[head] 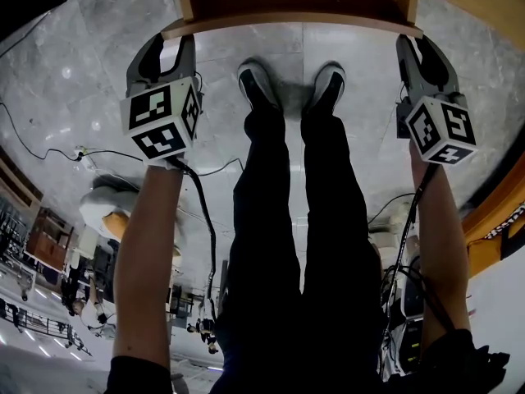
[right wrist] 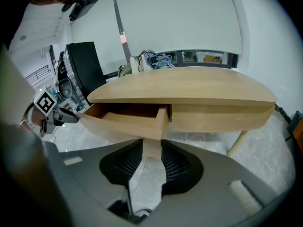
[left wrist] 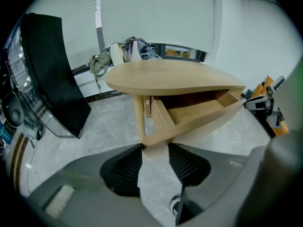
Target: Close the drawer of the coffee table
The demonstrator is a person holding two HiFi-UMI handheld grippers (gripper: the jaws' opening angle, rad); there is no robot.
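The light wooden coffee table (left wrist: pixel 170 77) has its drawer (head: pixel 287 11) pulled out toward me; the drawer's inside looks empty. In the head view the drawer front (head: pixel 287 27) runs across the top, with one gripper at each end. My left gripper (left wrist: pixel 155 150) has the left end of the drawer front (left wrist: pixel 199 119) between its ribbed pads, which press on the wood. My right gripper (right wrist: pixel 151 150) is closed the same way on the right end of the drawer front (right wrist: pixel 123 126). From above, the left gripper (head: pixel 170 48) and right gripper (head: pixel 420 52) both point down and forward.
My shoes (head: pixel 258 80) stand on the grey marble floor just before the drawer. A second, closed drawer front (right wrist: pixel 218 117) and a table leg (right wrist: pixel 239 143) lie to the right. A black panel (left wrist: pixel 47 74) and a pile of cloth (left wrist: pixel 128 51) stand behind the table. Cables (head: pixel 49 150) trail on the floor.
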